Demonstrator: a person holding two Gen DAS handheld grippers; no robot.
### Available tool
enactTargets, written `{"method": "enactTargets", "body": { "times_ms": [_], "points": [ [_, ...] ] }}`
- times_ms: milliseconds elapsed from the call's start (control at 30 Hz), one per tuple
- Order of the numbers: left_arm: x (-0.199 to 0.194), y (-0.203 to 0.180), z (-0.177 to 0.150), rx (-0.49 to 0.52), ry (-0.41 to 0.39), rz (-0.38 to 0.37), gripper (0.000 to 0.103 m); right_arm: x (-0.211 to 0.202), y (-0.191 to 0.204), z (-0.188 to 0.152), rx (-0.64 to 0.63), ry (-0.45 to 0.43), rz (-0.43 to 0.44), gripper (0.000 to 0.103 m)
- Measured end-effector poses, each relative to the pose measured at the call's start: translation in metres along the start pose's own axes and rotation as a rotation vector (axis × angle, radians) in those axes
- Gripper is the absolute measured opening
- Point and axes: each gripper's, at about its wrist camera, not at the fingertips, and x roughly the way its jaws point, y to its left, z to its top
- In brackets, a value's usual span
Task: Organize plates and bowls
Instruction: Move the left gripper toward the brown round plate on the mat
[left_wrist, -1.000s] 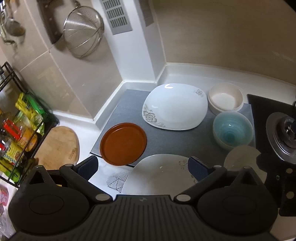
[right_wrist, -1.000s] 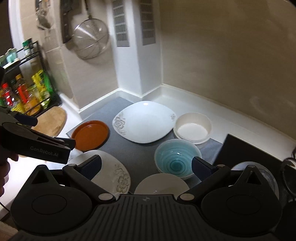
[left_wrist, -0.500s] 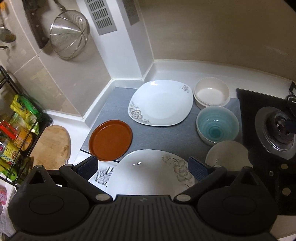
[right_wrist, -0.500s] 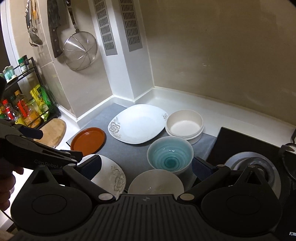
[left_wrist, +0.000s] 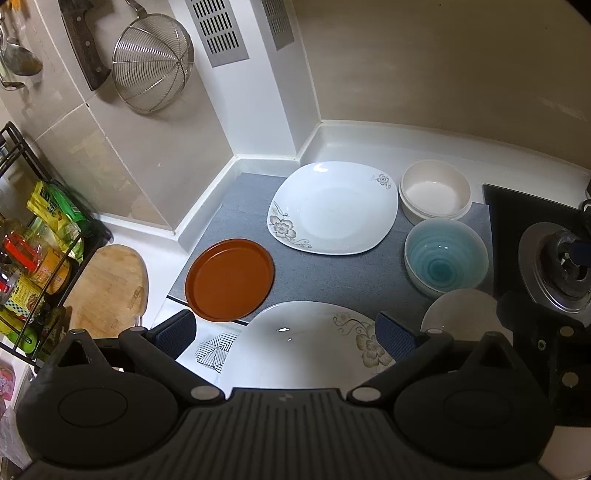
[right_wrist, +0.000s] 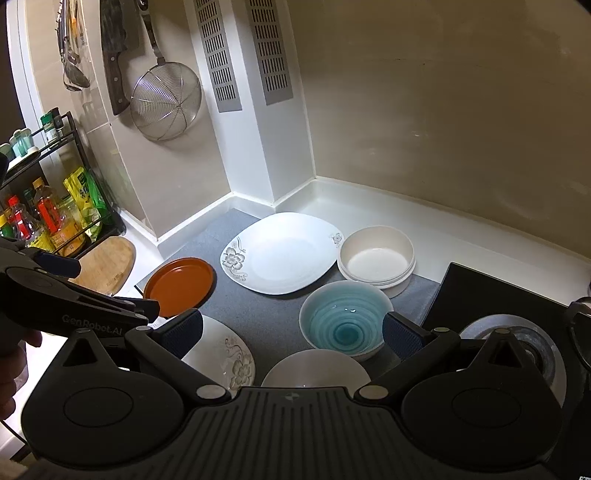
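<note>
Left wrist view: the left gripper (left_wrist: 286, 328) hangs above the table (left_wrist: 424, 142) with its jaws wide apart, holding nothing. The near floral plate (left_wrist: 306, 343) lies directly below, between the two fingertips as seen, with no contact evident.

Landmark: the grey mat (left_wrist: 332, 273).
- Far floral plate (left_wrist: 332, 206): on the mat, toward the wall corner.
- Orange plate (left_wrist: 229, 278): at the mat's left edge, overhanging it toward the camera.
- Cream bowl (left_wrist: 436, 190): at the mat's far right; it appears to be a nested stack.
- Blue bowl (left_wrist: 445, 256): on the mat's right side, just in front of the cream bowl.
- White bowl (left_wrist: 461, 314): at the mat's near right corner, just beside the blue bowl.
- Burner (left_wrist: 557, 271): off the mat, to its right.
- Cutting board (left_wrist: 107, 291) and rack (left_wrist: 33, 236): off the mat, to its left.

Right wrist view: the right gripper (right_wrist: 291, 328) is also spread wide and empty, above the mat's near edge, with the blue bowl (right_wrist: 345, 319) between its fingertips as seen and the white bowl (right_wrist: 316, 369) below. The left gripper (right_wrist: 110, 306) shows at the left, over the near floral plate (right_wrist: 221, 354).
</note>
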Motion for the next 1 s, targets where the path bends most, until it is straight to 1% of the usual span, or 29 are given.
{"method": "enactTargets", "body": {
  "times_ms": [433, 767, 1000],
  "points": [
    [0.002, 0.002, -0.001, -0.004, 0.008, -0.007, 0.103, 0.002, 0.002, 0.001, -0.001, 0.010, 0.000, 0.103],
    [0.005, 0.010, -0.006, -0.031, 0.029, 0.017, 0.103, 0.008, 0.005, 0.001, -0.011, 0.019, 0.032, 0.103],
    [0.011, 0.020, -0.006, -0.063, 0.049, 0.047, 0.103, 0.014, 0.004, 0.003, -0.016, 0.025, 0.056, 0.103]
  ]
}}
